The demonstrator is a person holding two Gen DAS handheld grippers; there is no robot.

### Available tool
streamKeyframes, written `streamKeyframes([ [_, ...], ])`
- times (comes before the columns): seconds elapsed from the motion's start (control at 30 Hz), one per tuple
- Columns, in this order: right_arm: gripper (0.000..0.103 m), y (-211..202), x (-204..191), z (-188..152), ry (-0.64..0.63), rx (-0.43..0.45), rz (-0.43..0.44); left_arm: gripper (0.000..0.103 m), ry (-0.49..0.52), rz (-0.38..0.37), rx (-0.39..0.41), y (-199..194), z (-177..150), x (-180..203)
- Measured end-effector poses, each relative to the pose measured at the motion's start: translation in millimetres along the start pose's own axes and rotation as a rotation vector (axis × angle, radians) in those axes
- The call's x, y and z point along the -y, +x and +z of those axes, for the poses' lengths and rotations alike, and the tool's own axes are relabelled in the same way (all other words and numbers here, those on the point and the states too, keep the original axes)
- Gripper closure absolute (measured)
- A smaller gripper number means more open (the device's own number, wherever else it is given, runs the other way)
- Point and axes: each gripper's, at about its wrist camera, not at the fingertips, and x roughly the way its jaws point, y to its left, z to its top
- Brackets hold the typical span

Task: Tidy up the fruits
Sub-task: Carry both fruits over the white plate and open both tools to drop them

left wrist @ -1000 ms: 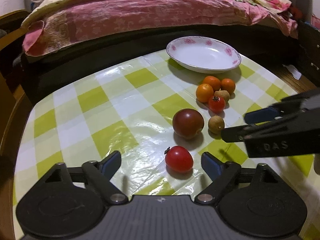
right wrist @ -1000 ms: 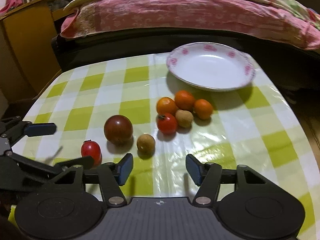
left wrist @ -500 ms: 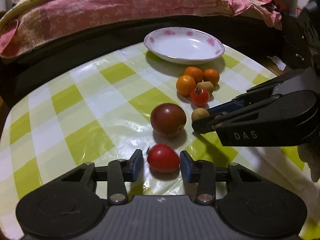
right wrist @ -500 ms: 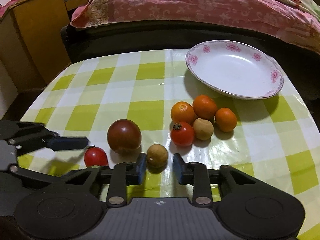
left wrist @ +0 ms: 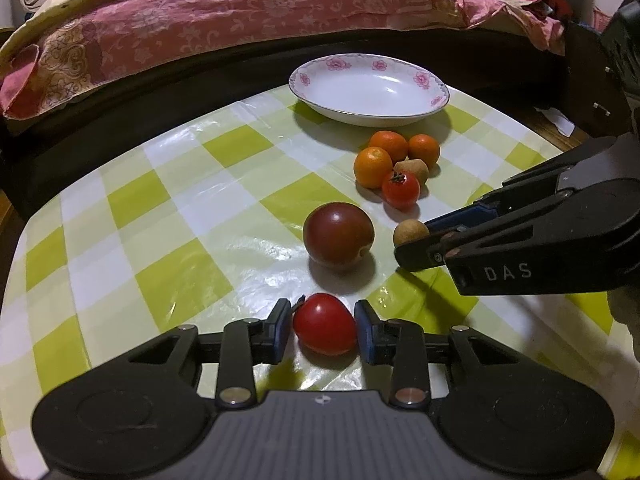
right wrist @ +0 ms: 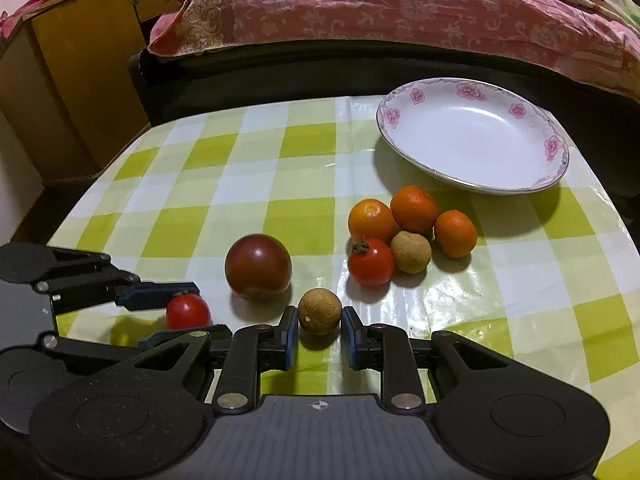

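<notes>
My left gripper [left wrist: 322, 326] is shut on a small red tomato [left wrist: 325, 324] resting on the checked tablecloth; it also shows in the right wrist view [right wrist: 188, 312]. My right gripper [right wrist: 319, 330] is shut on a brown longan [right wrist: 319, 311], also seen in the left wrist view [left wrist: 410, 233]. A large dark red tomato [left wrist: 338, 237] lies between them. Behind it is a cluster: three oranges [right wrist: 414, 209], a red tomato [right wrist: 370, 262] and a second longan [right wrist: 411, 252]. An empty white flowered plate [right wrist: 472, 136] stands at the far side.
A bed with a pink flowered quilt [left wrist: 248, 12] runs along the far side of the table. A wooden cabinet [right wrist: 68, 76] stands at the far left. The table edge [right wrist: 624, 236] is close on the right.
Both grippers moved forward and closed: the left one onto the small red tomato, the right one onto the near longan.
</notes>
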Motion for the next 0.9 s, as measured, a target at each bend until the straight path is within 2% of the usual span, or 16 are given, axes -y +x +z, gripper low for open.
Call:
streamKeyframes([
  [0.37, 0.083, -8, 5, 1, 0.035, 0.003, 0.014, 0.065, -0.032, -0.006, -0.017, -2, 8, -2],
  [0.53, 0.084, -20, 10, 5, 0.06, 0.032, 0.02, 0.065, -0.048, -0.019, 0.013, -6, 29, -3],
  [0.7, 0.084, -31, 19, 14, 0.096, 0.062, 0.017, 0.065, -0.068, -0.067, 0.051, -6, 57, -1],
  [0.9, 0.084, -37, 40, 35, 0.132, 0.101, -0.023, 0.065, -0.027, -0.083, 0.085, 10, 97, 6],
])
